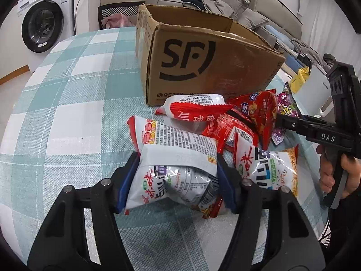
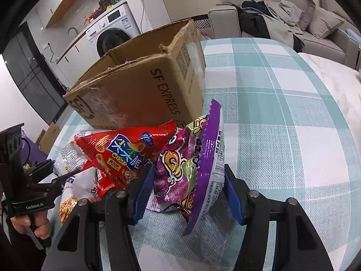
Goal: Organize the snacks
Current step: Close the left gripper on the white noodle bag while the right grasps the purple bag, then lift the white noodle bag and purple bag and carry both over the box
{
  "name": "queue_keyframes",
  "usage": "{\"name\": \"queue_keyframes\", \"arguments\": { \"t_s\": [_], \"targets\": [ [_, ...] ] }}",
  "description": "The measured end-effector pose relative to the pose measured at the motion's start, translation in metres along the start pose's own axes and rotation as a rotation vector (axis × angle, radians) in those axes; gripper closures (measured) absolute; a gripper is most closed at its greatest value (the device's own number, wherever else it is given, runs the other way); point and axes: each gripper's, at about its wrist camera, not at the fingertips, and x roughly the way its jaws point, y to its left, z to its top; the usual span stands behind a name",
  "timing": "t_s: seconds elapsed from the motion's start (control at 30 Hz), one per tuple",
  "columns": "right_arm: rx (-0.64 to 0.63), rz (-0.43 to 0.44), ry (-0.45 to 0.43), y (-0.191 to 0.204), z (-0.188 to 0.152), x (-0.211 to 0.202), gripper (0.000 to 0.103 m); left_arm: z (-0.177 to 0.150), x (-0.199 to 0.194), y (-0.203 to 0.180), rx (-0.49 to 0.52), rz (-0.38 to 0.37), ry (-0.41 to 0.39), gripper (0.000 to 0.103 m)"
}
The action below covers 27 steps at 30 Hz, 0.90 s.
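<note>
A pile of snack bags lies on the checked tablecloth in front of an open SF cardboard box [image 1: 203,61], which also shows in the right wrist view [image 2: 144,85]. My left gripper [image 1: 178,180] is shut on a white noodle-snack bag [image 1: 178,158], its blue pads pressing both sides. My right gripper [image 2: 187,192] is shut on a purple candy bag [image 2: 191,164]; in the left wrist view it [image 1: 279,122] reaches into the pile from the right. A red crisp bag [image 2: 121,151] leans next to the purple bag. Another white noodle bag [image 1: 268,167] and red bags [image 1: 196,110] lie between.
The table [image 1: 67,90] carries a teal and white checked cloth. A washing machine [image 1: 42,22] stands beyond its left side. A grey sofa with clothes [image 2: 293,15] is behind the table. A chair back [image 1: 117,15] stands behind the box.
</note>
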Motion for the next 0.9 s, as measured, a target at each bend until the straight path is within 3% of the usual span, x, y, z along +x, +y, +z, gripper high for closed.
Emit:
{"name": "queue_keyframes", "arguments": {
  "t_s": [0.3, 0.9],
  "targets": [
    [0.03, 0.002, -0.045, -0.008, -0.008, -0.019, 0.048, -0.011, -0.018, -0.008, -0.013, -0.005, -0.024, 0.046],
    [0.014, -0.053, -0.163, -0.003, -0.016, -0.074, 0.048, -0.004, -0.077, -0.018, -0.016, 0.011, -0.152, 0.046]
  ]
}}
